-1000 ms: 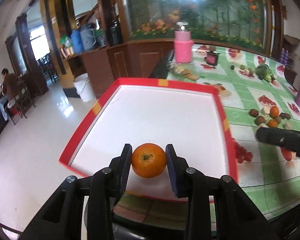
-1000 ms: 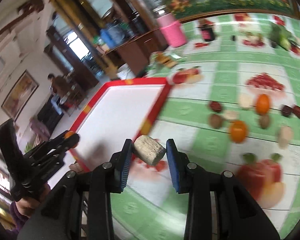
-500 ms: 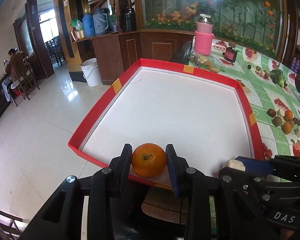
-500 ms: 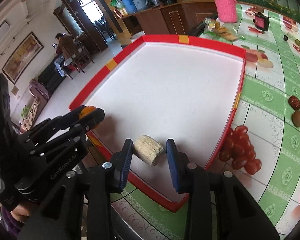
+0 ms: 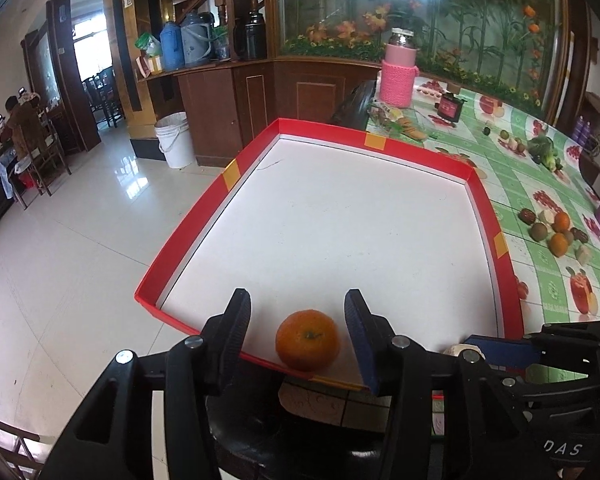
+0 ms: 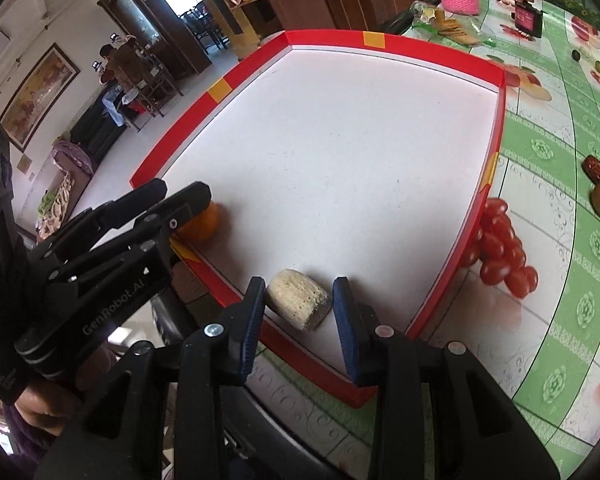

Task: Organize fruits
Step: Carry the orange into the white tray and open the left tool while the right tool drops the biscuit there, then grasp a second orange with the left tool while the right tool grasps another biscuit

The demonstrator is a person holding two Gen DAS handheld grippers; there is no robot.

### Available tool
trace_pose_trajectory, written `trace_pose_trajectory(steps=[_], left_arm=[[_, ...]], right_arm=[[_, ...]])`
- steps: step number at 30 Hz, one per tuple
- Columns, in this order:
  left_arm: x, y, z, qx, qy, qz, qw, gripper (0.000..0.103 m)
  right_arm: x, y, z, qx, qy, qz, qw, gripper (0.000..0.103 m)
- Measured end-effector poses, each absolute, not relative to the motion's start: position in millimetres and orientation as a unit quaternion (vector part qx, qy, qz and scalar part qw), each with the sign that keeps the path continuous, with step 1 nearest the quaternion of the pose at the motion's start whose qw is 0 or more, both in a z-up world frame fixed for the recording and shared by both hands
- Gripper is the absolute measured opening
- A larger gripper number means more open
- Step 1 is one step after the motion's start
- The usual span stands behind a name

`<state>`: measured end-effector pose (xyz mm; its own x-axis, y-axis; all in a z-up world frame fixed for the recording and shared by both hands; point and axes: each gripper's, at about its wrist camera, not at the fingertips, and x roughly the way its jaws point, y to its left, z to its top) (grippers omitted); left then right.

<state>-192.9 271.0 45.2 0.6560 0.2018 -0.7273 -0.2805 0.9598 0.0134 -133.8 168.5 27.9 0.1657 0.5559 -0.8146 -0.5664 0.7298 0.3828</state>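
Drop-off step: both fruits down in the red tray (image 5: 188, 240).
Left gripper (image 5: 298, 334) jaws wide round orange (image 5: 307, 345); right gripper (image 6: 300, 312) parted beside pale chunk (image 6: 298, 298) (near edge). Next: back out, fetch more.

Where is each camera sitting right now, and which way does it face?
Left wrist: on the left gripper, facing across the red tray; its open fingers flank the orange, right gripper at lower right.
Right wrist: on the right gripper, facing the tray's near edge; open fingers flank the pale fruit chunk, left gripper at left.
Shared: tray, orange, chunk, pink bottle.
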Motion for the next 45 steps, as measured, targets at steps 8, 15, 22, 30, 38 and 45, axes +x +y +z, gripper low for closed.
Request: trace_pose_trajectory(steps=[8, 15, 22, 30, 38, 45], left_arm=[[-200, 263, 76, -0.033, 0.356, 0.145, 0.922, 0.068], [-191, 211, 99, -0.021, 0.324, 0.066, 0.943, 0.079], [-173, 141, 94, 0.021, 0.334, -0.017, 0.942, 0.08], [-157, 95, 84, 0.046, 0.361, -0.059, 0.93, 0.08], [-147, 77, 70, 0.046, 0.395, -0.068, 0.915, 0.08], [-128, 58, 62, 0.051, 0.415, -0.083, 0.905, 0.076]], right_arm=[[-134, 135, 49, 0.02, 0.519, 0.391, 0.759, 0.043], [-122, 12, 90, 0.049, 0.41, 0.283, 0.866, 0.057], [-113, -100, 77, 0.06, 0.408, 0.16, 0.897, 0.057], [-101, -144, 57, 0.067, 0.43, 0.134, 0.89, 0.057], [-65, -121, 42, 0.052, 0.446, 0.143, 0.882, 0.046], [-35, -112, 20, 0.048, 0.479, 0.134, 0.866, 0.03]])
